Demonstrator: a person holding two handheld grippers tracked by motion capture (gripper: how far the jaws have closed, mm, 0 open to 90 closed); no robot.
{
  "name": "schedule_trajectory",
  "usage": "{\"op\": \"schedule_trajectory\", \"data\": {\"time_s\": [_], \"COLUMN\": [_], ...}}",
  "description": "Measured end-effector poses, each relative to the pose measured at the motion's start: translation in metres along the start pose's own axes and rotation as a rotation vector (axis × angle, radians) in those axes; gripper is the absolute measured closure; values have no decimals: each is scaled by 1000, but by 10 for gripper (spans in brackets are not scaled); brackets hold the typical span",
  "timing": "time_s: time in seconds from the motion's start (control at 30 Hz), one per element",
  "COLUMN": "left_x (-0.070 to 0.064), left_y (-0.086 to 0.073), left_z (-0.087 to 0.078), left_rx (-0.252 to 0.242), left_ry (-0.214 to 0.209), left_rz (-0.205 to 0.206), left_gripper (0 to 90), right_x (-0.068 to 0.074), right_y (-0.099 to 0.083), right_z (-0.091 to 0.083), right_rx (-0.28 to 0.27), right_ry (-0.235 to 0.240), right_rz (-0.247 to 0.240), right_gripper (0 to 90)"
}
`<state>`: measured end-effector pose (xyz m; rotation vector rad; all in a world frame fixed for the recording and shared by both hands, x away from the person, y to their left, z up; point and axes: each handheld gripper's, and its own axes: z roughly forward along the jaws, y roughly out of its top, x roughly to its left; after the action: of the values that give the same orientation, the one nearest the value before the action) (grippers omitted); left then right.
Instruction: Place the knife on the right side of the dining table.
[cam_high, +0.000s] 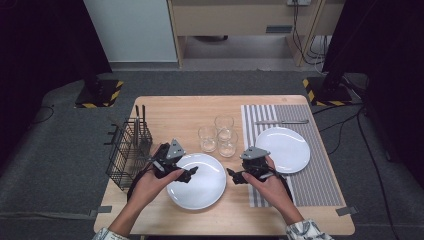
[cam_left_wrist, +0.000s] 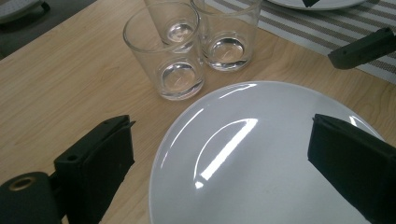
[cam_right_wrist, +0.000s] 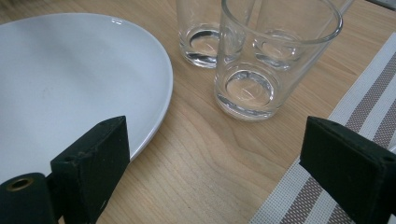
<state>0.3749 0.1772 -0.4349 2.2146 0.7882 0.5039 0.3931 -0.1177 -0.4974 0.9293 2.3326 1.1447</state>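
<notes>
We find left gripper (cam_high: 192, 172) and right gripper (cam_high: 231, 173) jaws spread, empty, flanking round white ceramic plate (cam_high: 200, 187), lower centre of high view. Plate ungrasped; lifting remains, we judge.

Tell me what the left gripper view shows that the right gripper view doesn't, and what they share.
Left gripper view alone: the second plate on the mat, and one jaw of the right claw reaching in from the right. Right gripper view alone: nothing of its own. Shared: the near white plate, three glasses, the striped placemat, the wooden table, and each claw's own jaws standing wide apart.
</notes>
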Motion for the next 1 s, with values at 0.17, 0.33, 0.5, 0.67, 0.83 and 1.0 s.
{"op": "schedule_trajectory", "data": {"time_s": [0.17, 0.33, 0.5, 0.67, 0.83, 1.0], "left_x": [3, 6, 9, 13, 13, 11], "left_y": [1, 0, 0, -2, -4, -8], "left_z": [-11, -18, -22, -28, -35, -46], "left_rx": [-4, 2, 4, 7, 11, 10], "left_ry": [14, 33, 42, 54, 63, 70], "left_rz": [-15, -19, -20, -23, -23, -14], "left_gripper": [62, 62, 62, 62, 62, 61], "right_x": [0, -1, 0, 3, 6, 7], "right_y": [0, 0, 0, 1, 2, 2], "right_z": [-1, -2, -2, -2, -1, -1], "right_rx": [-1, -4, -8, -8, -3, -4], "right_ry": [4, 3, 4, 13, 23, 24], "right_rz": [2, 5, 5, -2, -11, -12], "right_gripper": [83, 83, 82, 85, 86, 86]}}
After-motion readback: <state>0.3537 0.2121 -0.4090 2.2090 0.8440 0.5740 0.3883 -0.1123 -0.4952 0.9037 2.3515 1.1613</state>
